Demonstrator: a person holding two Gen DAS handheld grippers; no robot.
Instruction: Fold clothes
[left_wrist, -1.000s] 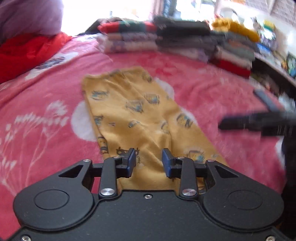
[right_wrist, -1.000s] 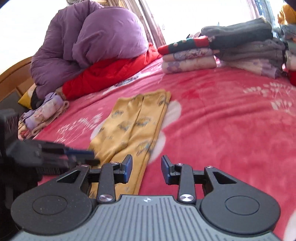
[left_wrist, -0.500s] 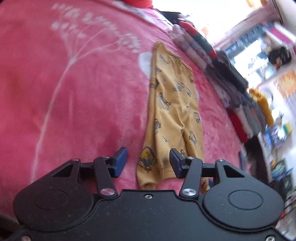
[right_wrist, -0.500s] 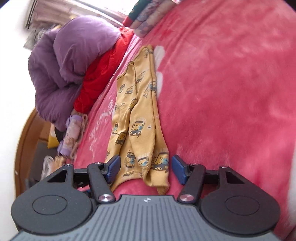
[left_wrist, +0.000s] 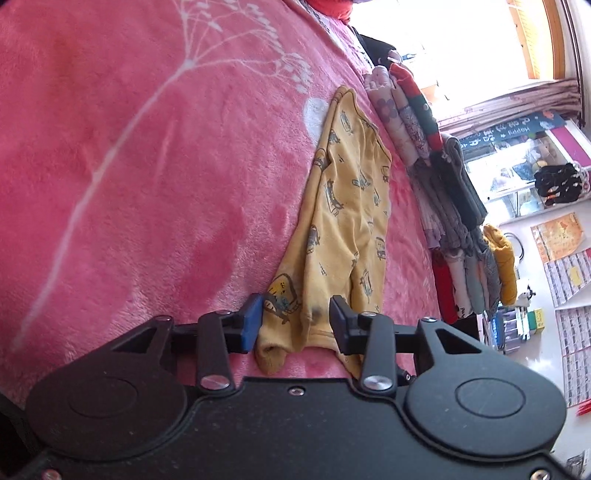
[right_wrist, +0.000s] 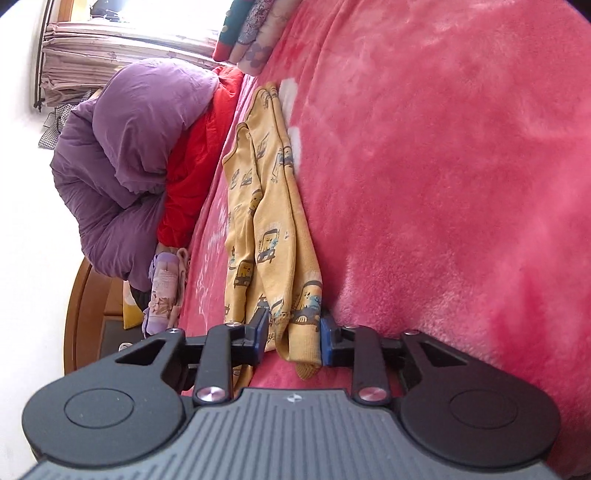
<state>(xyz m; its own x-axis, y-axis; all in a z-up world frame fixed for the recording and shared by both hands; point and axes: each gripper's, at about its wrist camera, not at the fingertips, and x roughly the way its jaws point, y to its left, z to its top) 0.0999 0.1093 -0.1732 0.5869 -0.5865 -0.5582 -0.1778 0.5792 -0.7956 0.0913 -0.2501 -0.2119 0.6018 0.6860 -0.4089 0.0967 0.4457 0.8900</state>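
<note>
The yellow printed trousers (left_wrist: 347, 221) lie stretched out long on the pink blanket (left_wrist: 129, 166) of the bed, their far end reaching toward the stacks of folded clothes (left_wrist: 443, 206) along the far edge. A second ago both claws hovered above the cloth with nothing between their fingers; half a second ago they had dropped to the near end, and now each one straddles a near corner.

The left claw (left_wrist: 295, 321) has the bunched hem between its fingers, and the gap has narrowed since half a second ago, though space still shows on either side of the cloth, so it looks not quite clenched. The right claw (right_wrist: 291, 332) has closed further: its blue pads (right_wrist: 327, 338) sit against the cuff of the trousers (right_wrist: 273, 236) on both sides, so it appears to be grasping the cloth, with the cuff tip poking out below.

In the right view a purple quilt (right_wrist: 136, 162) and a red cover (right_wrist: 199, 155) are heaped at the far left of the bed, well clear of the work.

This reads as the start of a fold. Once the left claw finishes clenching, the near end can probably be lifted and carried toward the far end to halve the length. The risk is that one claw holds only the top layer, which would leave the fold skewed.
</note>
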